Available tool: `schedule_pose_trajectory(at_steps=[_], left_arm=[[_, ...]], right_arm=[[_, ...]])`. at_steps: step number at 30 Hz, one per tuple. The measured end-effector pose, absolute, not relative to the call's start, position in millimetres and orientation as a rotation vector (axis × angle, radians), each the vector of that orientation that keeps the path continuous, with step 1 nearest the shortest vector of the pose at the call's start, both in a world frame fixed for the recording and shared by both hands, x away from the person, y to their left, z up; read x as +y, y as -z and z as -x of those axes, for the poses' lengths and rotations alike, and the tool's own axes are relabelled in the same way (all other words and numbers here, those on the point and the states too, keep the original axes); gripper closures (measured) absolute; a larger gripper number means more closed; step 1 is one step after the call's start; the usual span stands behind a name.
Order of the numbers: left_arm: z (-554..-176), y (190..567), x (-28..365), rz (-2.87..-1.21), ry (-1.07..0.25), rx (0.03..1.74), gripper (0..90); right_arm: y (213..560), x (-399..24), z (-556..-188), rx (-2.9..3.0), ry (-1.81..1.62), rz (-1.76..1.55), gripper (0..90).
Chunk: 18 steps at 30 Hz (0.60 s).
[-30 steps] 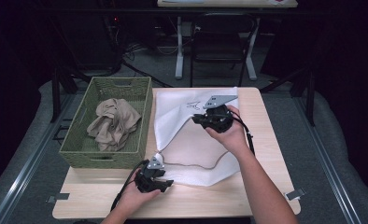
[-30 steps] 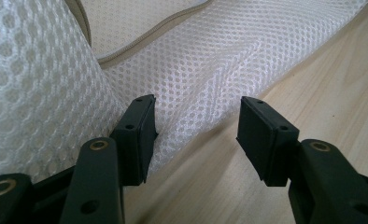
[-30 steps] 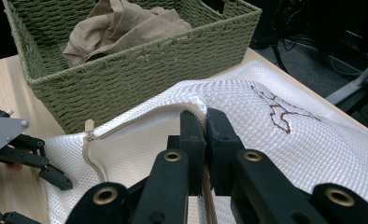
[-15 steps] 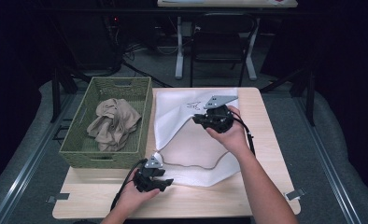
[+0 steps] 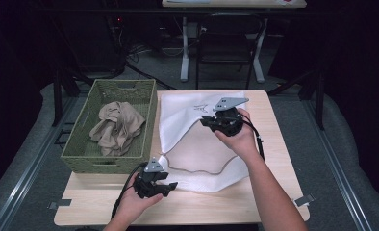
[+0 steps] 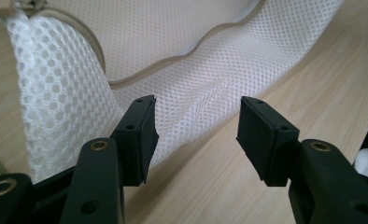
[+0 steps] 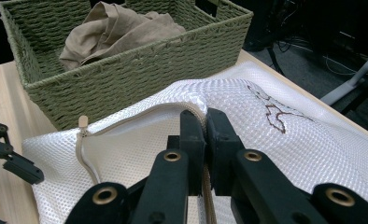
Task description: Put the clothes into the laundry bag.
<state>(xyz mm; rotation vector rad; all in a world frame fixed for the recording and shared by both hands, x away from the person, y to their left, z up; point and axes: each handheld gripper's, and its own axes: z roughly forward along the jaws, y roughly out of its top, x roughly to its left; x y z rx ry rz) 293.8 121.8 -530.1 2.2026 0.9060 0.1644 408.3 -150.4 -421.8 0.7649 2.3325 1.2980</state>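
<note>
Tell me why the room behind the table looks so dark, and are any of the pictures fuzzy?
High view: light falls on the table alone, so the room behind goes nearly black, and the picture is soft. Left gripper view: the mesh laundry bag is crisp, with the left gripper jaws slightly soft up close. Right gripper view: the wicker basket is sharp, while the right gripper blurs low down.

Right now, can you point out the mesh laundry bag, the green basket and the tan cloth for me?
mesh laundry bag (image 5: 192,139): high view, on its flat white middle panel.
green basket (image 7: 140,70): right gripper view, on its woven front wall.
tan cloth (image 5: 116,126): high view, on the middle of the crumpled heap inside the basket.
</note>
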Motion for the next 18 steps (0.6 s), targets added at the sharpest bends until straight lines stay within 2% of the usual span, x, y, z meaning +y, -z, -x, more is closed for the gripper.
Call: schedule_pose_trajectory(at_steps=[18], left_arm=[[-288.8, 499.7, 141.8, -2.147, -0.255, 0.933, 46.7]], right_arm=[[420.3, -152.5, -408.2, 2.321, -1.304, -0.772, 86.3]])
